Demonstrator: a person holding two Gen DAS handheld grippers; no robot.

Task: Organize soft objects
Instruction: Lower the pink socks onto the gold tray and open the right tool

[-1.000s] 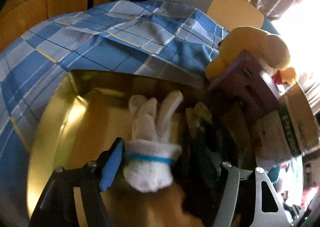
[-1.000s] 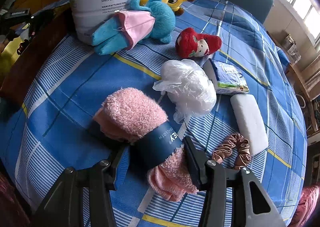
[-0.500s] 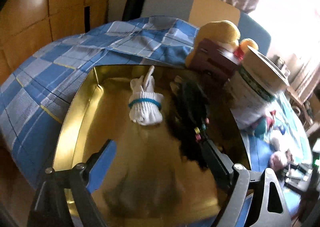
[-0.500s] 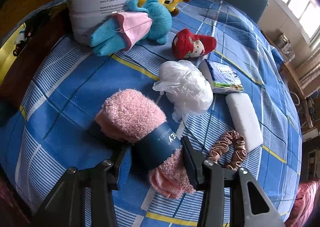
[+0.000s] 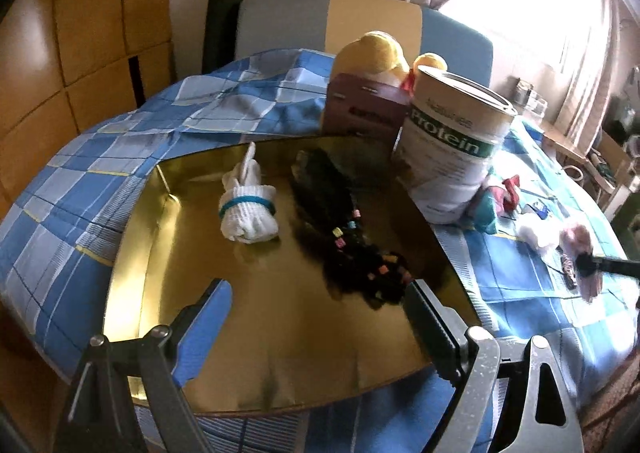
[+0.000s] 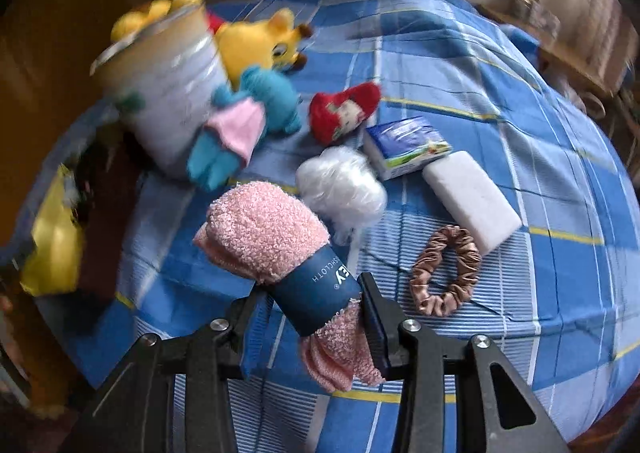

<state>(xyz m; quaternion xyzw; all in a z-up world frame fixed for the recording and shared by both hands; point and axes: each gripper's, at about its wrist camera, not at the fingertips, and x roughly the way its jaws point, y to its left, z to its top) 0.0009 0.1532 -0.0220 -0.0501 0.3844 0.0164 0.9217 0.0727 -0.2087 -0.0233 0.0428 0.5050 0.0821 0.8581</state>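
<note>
The right gripper (image 6: 316,317) is clamped on the pink washcloth roll (image 6: 264,233) (by its navy paper band), held just in front of the clear plastic bag (image 6: 340,189). The left gripper (image 5: 320,317) hangs wide apart and empty over the gold tray (image 5: 280,333), in which the white glove bundle (image 5: 248,213) lies.

The left hand-held gripper (image 5: 316,317) hangs over the gold tray (image 5: 256,337), jaws wide apart with nothing between them. On the tray lies a rolled white sock (image 5: 248,213) banded in blue, and just beside it, on its right, a dark furry bundle (image 5: 348,237) dotted with small coloured beads. Behind the tray's far right corner stands a white protein tin (image 5: 452,157), with a maroon box (image 5: 360,109) on its left and a yellow plush toy (image 5: 376,53) behind that. The blue checked cloth (image 5: 120,157) covers the counter. Far right, a blurred pink roll (image 5: 580,249) sits in a dark gripper.
</note>
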